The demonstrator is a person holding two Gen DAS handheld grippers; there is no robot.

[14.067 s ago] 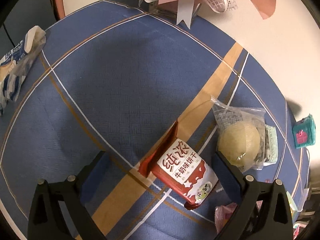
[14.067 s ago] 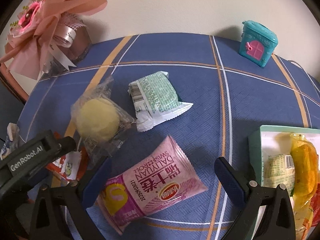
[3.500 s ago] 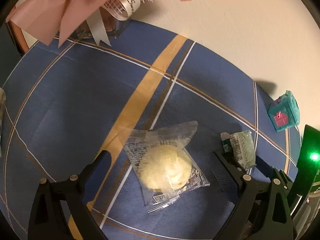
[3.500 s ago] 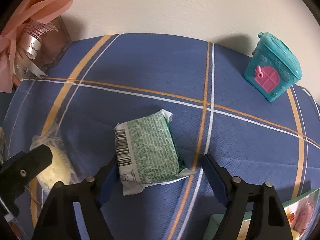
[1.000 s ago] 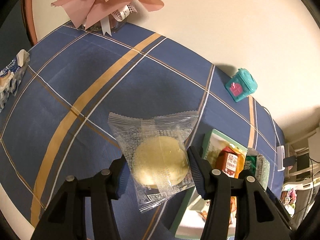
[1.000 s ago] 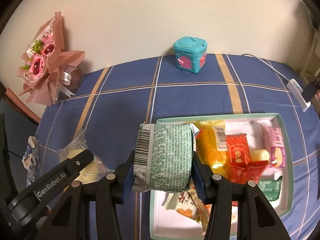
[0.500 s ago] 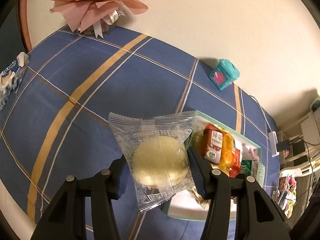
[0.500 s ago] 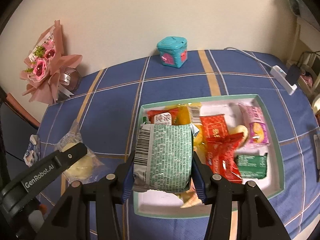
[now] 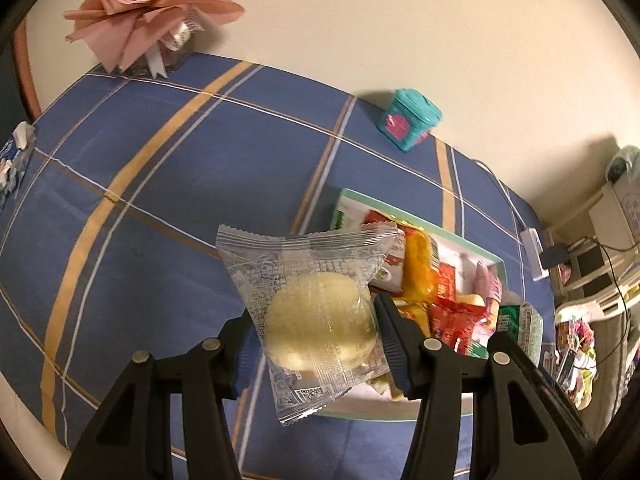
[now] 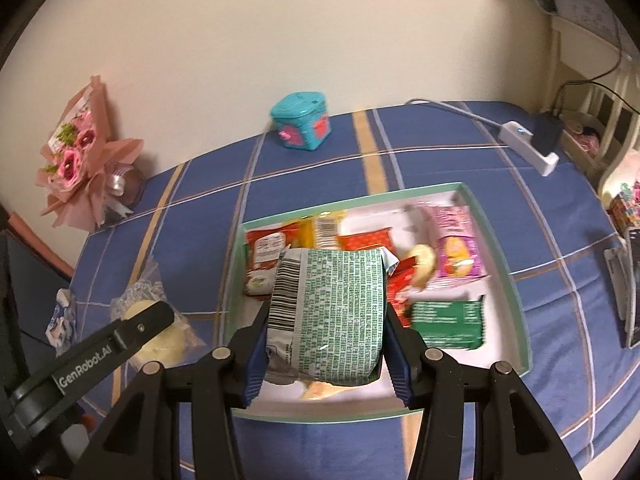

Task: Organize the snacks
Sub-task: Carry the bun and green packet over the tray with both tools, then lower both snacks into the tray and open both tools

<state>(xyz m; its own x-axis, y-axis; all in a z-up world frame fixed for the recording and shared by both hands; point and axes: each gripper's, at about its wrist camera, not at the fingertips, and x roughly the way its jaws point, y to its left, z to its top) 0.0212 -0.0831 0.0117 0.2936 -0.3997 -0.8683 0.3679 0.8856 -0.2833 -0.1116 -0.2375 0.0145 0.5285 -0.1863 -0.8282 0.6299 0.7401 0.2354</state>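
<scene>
My left gripper point(image 9: 316, 320) is shut on a clear-wrapped yellow bun point(image 9: 316, 312) and holds it in the air over the left end of the green-rimmed tray point(image 9: 496, 258). My right gripper point(image 10: 326, 328) is shut on a green-printed snack pack point(image 10: 328, 312) and holds it above the tray's point(image 10: 516, 288) front left part. The tray holds several snacks: red, yellow, pink point(image 10: 456, 248) and dark green point(image 10: 446, 322) packs. In the right wrist view the left gripper's finger point(image 10: 120, 336) and the bun point(image 10: 160, 336) show at the left.
A teal toy house point(image 10: 302, 120) stands at the table's back by the wall. A pink bouquet point(image 10: 84, 160) is at the back left. A blue-white packet point(image 9: 14, 160) lies at the table's left edge. A white charger point(image 10: 528, 148) and cable lie at the back right.
Both grippers have carried their snacks further right over the tray. The bun now hangs over the tray's left end, and the green pack sits lower over the tray.
</scene>
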